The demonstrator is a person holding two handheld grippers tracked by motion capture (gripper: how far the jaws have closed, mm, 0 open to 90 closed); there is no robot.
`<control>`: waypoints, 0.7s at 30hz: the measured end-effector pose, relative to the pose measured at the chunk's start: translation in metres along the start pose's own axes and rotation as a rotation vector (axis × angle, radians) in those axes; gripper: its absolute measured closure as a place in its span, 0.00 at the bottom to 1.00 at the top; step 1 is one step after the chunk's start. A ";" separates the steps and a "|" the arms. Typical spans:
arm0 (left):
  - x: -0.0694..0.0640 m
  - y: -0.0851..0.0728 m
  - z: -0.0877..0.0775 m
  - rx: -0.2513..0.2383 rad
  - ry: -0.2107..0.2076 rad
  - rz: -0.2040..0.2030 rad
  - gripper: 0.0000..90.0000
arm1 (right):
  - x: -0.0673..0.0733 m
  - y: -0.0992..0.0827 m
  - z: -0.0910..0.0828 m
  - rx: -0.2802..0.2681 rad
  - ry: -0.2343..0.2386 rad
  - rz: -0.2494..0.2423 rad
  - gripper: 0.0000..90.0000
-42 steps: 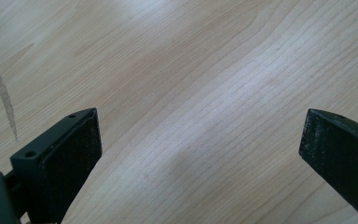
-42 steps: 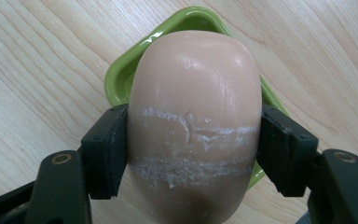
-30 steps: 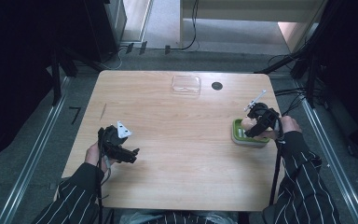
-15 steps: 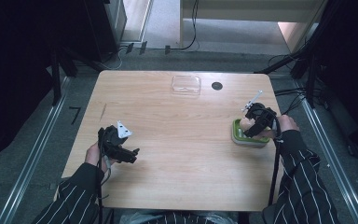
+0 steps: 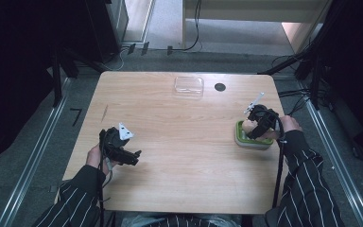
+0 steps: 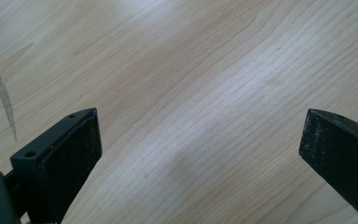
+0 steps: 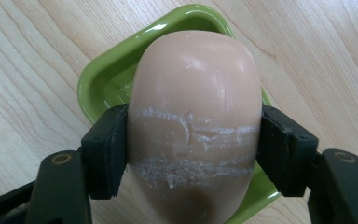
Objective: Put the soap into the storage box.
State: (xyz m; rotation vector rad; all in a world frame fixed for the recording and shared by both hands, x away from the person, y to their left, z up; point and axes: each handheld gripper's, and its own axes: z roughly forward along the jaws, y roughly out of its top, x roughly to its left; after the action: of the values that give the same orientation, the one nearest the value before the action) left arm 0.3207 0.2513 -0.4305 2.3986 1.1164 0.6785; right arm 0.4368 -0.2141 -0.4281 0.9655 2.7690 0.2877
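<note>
Right gripper [image 7: 193, 154]: jaws closed on the two sides of a tan soap [image 7: 196, 121], held over a green dish [image 7: 107, 79] near the tabletop's right edge; whether the soap touches the dish cannot be told.

Risk: soap looks smooth and rounded, scored with white scrape lines at pad height; it may well slip or twist out if the squeeze loosens or the lift tilts. A drop could knock the light dish toward the right edge. Dragging the soap against the rim could pull the dish along.

Left gripper [image 5: 123, 150]: jaws wide apart, holding nothing, low over bare wood near the left front corner.

Surroundings: clear lid [image 5: 188, 86] and dark hole [image 5: 220, 87] by the far edge, well apart from the dish. Nothing stands between them.
</note>
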 end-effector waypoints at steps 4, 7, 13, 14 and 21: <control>0.000 0.000 0.000 0.002 -0.001 0.000 0.00 | -0.002 0.000 0.003 0.004 0.004 -0.021 0.37; 0.000 0.000 0.000 0.001 -0.002 0.000 0.00 | -0.004 0.000 0.005 0.006 0.006 -0.028 0.37; 0.000 0.000 0.000 0.001 -0.002 -0.001 0.00 | -0.007 -0.001 0.009 0.007 0.024 -0.032 0.37; 0.000 0.000 0.000 0.004 -0.001 -0.001 0.00 | -0.008 -0.001 0.010 0.007 0.024 -0.036 0.37; 0.001 0.000 0.001 0.004 -0.002 -0.003 0.00 | -0.009 -0.002 0.014 0.004 0.038 -0.056 0.37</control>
State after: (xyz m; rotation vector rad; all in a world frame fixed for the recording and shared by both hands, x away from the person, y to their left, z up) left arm 0.3213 0.2517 -0.4309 2.3999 1.1211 0.6740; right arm 0.4460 -0.2197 -0.4408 0.8901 2.8262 0.2951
